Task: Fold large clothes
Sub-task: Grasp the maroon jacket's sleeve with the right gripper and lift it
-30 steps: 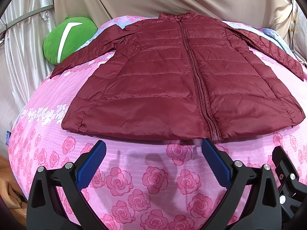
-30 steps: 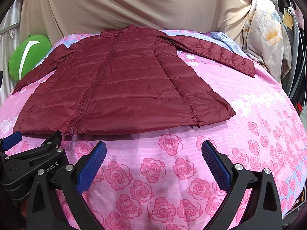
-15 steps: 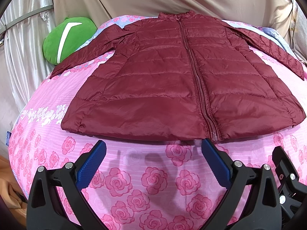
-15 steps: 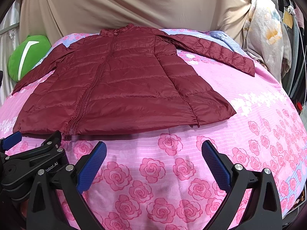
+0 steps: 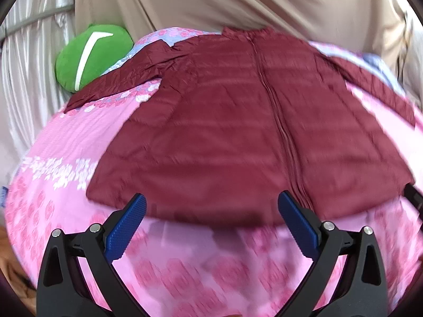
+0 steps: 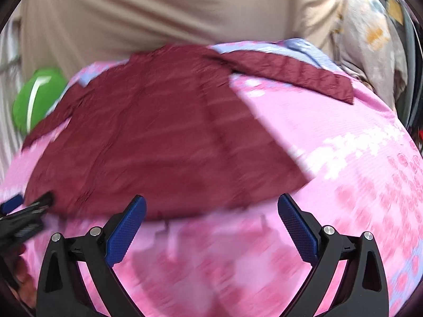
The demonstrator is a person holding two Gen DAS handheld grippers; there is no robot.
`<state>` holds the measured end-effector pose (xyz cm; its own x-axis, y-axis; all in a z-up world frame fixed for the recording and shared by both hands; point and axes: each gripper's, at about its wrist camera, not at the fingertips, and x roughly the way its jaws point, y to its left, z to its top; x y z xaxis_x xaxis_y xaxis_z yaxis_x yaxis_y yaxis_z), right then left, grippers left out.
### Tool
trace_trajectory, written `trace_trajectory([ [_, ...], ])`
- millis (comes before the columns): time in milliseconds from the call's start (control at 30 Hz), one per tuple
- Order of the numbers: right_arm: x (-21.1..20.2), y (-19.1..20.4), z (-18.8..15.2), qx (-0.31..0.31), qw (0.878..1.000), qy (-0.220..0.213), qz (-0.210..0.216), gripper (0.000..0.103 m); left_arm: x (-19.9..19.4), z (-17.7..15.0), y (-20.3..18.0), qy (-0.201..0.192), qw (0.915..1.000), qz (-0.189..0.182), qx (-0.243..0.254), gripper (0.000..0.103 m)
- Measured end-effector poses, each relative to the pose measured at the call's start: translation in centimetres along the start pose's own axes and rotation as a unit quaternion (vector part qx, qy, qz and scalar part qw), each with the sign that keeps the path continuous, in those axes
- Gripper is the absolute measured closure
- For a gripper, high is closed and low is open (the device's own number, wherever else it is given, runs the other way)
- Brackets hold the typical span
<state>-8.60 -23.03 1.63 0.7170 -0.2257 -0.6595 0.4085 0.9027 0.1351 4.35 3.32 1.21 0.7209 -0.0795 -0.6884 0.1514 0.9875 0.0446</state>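
**Maroon jacket laid flat on the bed, both grippers wide and empty**

Nothing here serves as a container; the only bearing surface is the bed, covered by a pink sheet (image 5: 66,142) printed with darker pink roses and a band of white blossoms, with a pale blue striped edge at the far end.

A maroon quilted jacket (image 5: 224,137) lies spread flat on that sheet, front side up. Its shell is thin and slightly glossy, stitched in horizontal channels that give a ribbed, puffy surface. The body flares from a narrow collar to a wide hem. A closed zipper (image 5: 280,121) runs down the middle. The long axis follows that zipper: collar toward the far end by the beige curtain (image 5: 238,0), hem toward the cameras. Both sleeves stretch out sideways and slightly downward, and the right wrist view shows one sleeve (image 6: 290,76) lying on the sheet, apart from the body.

A rounded green cushion (image 5: 92,55) with a white stripe sits at the far left corner, just beside a sleeve.

The left gripper (image 5: 211,224) hovers near the hem, its blue textured pads (image 5: 127,227) spread far apart with nothing between them. The right gripper (image 6: 211,224) is likewise spread, over the hem's right part and holding nothing. Both views are motion-blurred.
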Motion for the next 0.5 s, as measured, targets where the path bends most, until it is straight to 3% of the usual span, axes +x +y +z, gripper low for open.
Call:
trace_trajectory([
  [133, 2.8, -8.4, 5.3, 0.051, 0.997, -0.026, -0.041, 0.005, 1.6, 3.5, 4.2, -0.002, 0.9989, -0.015, -0.044, 0.006],
  [233, 6.4, -15.7, 9.2, 0.114, 0.992, -0.017, -0.055, 0.005, 2.7, 6.1, 7.2, -0.016, 0.9968, -0.015, -0.077, 0.006],
  [433, 13.3, -27.1, 13.9, 0.245, 0.966, -0.016, -0.085, 0.005, 5.8, 10.8, 9.7, -0.036, 0.9940, 0.012, -0.103, 0.006],
  [500, 15.3, -29.9, 14.9, 0.290, 0.953, -0.015, -0.085, 0.009, 7.2, 12.1, 9.8, -0.030, 0.9940, 0.019, -0.103, 0.006],
])
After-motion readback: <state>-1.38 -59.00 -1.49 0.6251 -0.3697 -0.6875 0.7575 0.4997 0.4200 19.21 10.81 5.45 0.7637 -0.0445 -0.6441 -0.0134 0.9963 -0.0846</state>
